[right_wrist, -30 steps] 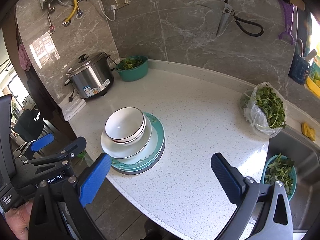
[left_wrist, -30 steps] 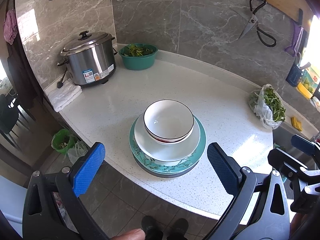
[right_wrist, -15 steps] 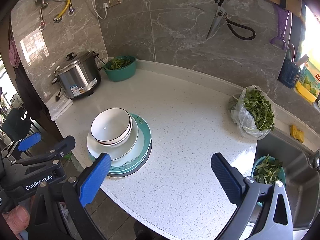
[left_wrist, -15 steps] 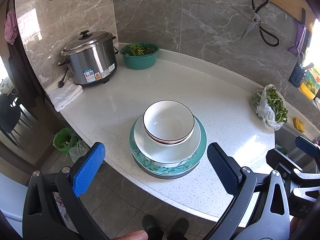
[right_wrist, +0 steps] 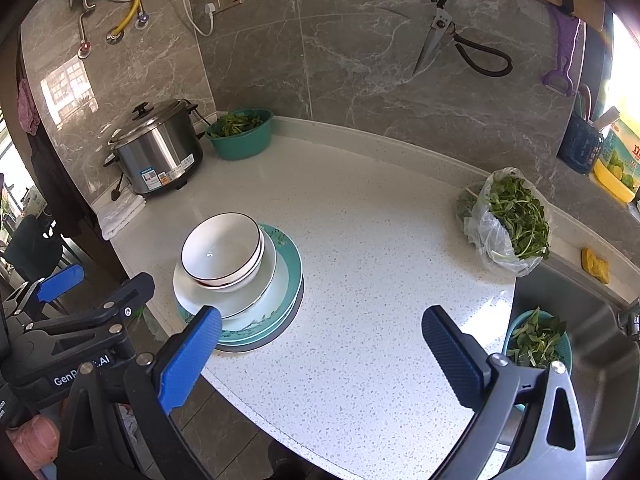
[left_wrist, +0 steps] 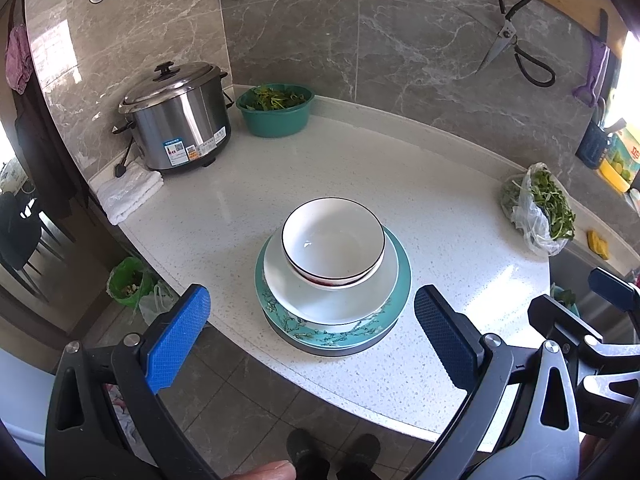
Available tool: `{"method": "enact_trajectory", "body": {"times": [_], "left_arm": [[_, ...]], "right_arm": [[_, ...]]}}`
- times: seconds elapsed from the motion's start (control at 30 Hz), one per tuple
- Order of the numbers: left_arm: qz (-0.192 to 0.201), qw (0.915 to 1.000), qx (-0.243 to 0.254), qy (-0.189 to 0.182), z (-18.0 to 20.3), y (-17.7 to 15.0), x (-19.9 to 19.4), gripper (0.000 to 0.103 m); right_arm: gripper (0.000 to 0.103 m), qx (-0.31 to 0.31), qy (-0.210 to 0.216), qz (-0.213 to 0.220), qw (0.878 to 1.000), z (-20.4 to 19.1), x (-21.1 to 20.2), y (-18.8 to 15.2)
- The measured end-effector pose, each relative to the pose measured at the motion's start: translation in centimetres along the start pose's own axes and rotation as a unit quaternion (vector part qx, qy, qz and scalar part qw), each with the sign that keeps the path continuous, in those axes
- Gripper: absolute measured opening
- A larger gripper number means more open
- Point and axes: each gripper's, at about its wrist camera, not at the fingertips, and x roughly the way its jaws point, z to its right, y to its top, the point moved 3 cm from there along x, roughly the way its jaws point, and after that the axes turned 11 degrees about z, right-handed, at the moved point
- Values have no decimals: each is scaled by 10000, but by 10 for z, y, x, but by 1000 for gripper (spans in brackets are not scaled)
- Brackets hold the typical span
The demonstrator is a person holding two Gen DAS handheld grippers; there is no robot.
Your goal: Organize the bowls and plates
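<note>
Now both the left gripper (left_wrist: 310, 334) and right gripper (right_wrist: 322, 346) gape wide, holding nothing. Bowls (left_wrist: 334, 240) sit nested on stacked plates (left_wrist: 336, 326) near the counter (left_wrist: 460, 220) edge.

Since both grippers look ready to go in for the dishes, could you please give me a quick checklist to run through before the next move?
1. Left gripper open and empty: ok.
2. Right gripper open and empty: ok.
3. Bowls nested and level on the white plate: ok.
4. Teal plate fully on the counter: ok, though the stack sits near the front edge.
5. Free counter to the right of the stack for set-down: ok.
6. Number of plates under the teal one: cannot tell; only a dark rim shows.
</note>
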Motion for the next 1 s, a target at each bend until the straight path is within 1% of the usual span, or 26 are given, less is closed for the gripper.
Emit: {"method": "enact_trajectory", "body": {"times": [1.0], "left_arm": [[11, 10000, 52, 4, -2, 1, 2, 103]], "right_arm": [[102, -4, -9, -9, 10000, -2, 0, -2]]}}
